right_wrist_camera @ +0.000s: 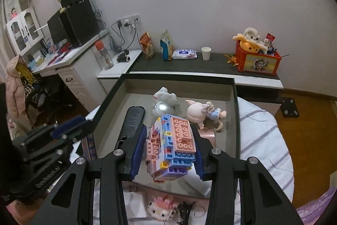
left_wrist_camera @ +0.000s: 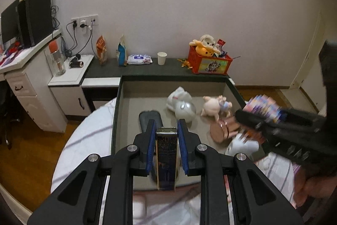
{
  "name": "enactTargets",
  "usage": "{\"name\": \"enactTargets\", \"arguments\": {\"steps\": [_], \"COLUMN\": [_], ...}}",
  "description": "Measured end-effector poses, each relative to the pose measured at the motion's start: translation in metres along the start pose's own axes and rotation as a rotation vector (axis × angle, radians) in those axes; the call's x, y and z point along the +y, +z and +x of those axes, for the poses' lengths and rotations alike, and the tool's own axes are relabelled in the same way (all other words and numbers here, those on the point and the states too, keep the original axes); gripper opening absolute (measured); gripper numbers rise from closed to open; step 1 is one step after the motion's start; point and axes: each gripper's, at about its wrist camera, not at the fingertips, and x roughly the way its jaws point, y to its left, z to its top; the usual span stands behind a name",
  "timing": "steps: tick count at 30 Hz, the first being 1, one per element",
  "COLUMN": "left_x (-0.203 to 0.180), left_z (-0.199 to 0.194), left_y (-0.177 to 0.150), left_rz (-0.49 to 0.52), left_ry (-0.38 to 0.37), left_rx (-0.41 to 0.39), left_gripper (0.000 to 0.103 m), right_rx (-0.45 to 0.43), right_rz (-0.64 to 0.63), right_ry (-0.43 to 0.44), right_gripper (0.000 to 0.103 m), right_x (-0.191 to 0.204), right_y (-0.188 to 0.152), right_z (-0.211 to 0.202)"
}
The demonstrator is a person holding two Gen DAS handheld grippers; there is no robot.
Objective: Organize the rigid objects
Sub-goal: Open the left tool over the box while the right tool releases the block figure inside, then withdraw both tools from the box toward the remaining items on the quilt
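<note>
The left gripper [left_wrist_camera: 166, 136] clamps a slim, dark glossy rectangular box [left_wrist_camera: 166, 159], probably stiff and slippery; the right gripper [right_wrist_camera: 170, 142] pinches a pastel plastic brick block [right_wrist_camera: 171, 144], light-looking but liable to snap apart.

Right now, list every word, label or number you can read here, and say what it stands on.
None can be read.
Wipes pack: blue print, too blurred.
Two snack bags: print too small.
Red toy crate: cartoon picture only.
Dark box in the left gripper: faint print, unreadable.
Brick block in the right gripper: none.
</note>
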Motion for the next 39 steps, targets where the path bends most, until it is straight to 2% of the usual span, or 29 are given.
{"name": "enactTargets", "arguments": {"steps": [2, 3, 4, 8, 14, 15, 16, 17, 18, 19, 20, 21, 33, 39], "left_x": [0.003, 0.004, 0.005, 0.008, 0.007, 0.008, 0.009, 0.010, 0.011, 0.012, 0.013, 0.013, 0.015, 0.013], "left_z": [0.003, 0.005, 0.007, 0.023, 0.042, 0.043, 0.043, 0.043, 0.040, 0.036, 0.032, 0.029, 0.002, -0.027], "left_y": [0.008, 0.013, 0.015, 0.025, 0.019, 0.017, 0.014, 0.013, 0.012, 0.010, 0.009, 0.009, -0.006, -0.015], "left_rz": [-0.008, -0.005, -0.005, 0.002, 0.019, 0.016, 0.011, 0.006, -0.004, -0.010, -0.011, -0.008, -0.003, -0.012], "left_ry": [-0.012, -0.007, -0.006, -0.011, 0.001, 0.012, 0.028, 0.039, 0.056, 0.069, 0.077, 0.087, 0.145, 0.130], "left_rx": [-0.005, -0.010, -0.011, 0.015, 0.072, 0.077, 0.086, 0.087, 0.078, 0.061, 0.043, 0.039, 0.049, 0.018], "left_gripper": [0.020, 0.013, 0.012, 0.012, 0.014, 0.023, 0.044, 0.059, 0.088, 0.097, 0.098, 0.098, 0.103, 0.103], "right_rx": [0.013, 0.019, 0.025, 0.056, 0.109, 0.117, 0.125, 0.130, 0.134, 0.131, 0.125, 0.117, 0.095, 0.058], "right_rz": [-0.003, -0.004, -0.004, -0.015, -0.035, -0.041, -0.050, -0.060, -0.070, -0.071, -0.068, -0.066, -0.041, -0.018], "right_ry": [-0.001, -0.001, 0.000, 0.000, 0.000, -0.003, -0.011, -0.026, -0.039, -0.044, -0.047, -0.050, -0.078, -0.075], "right_gripper": [0.041, 0.041, 0.041, 0.041, 0.041, 0.041, 0.042, 0.043, 0.054, 0.063, 0.081, 0.083, 0.084, 0.084], "right_x": [0.001, 0.001, 0.001, 0.003, 0.009, 0.010, 0.011, 0.012, 0.013, 0.014, 0.013, 0.012, 0.012, 0.011], "right_y": [0.000, 0.001, 0.002, 0.002, -0.004, -0.005, -0.006, -0.007, -0.008, -0.009, -0.010, -0.011, -0.017, -0.026], "right_z": [0.007, 0.010, 0.012, 0.024, 0.041, 0.043, 0.046, 0.048, 0.050, 0.051, 0.050, 0.049, 0.027, 0.002]}}
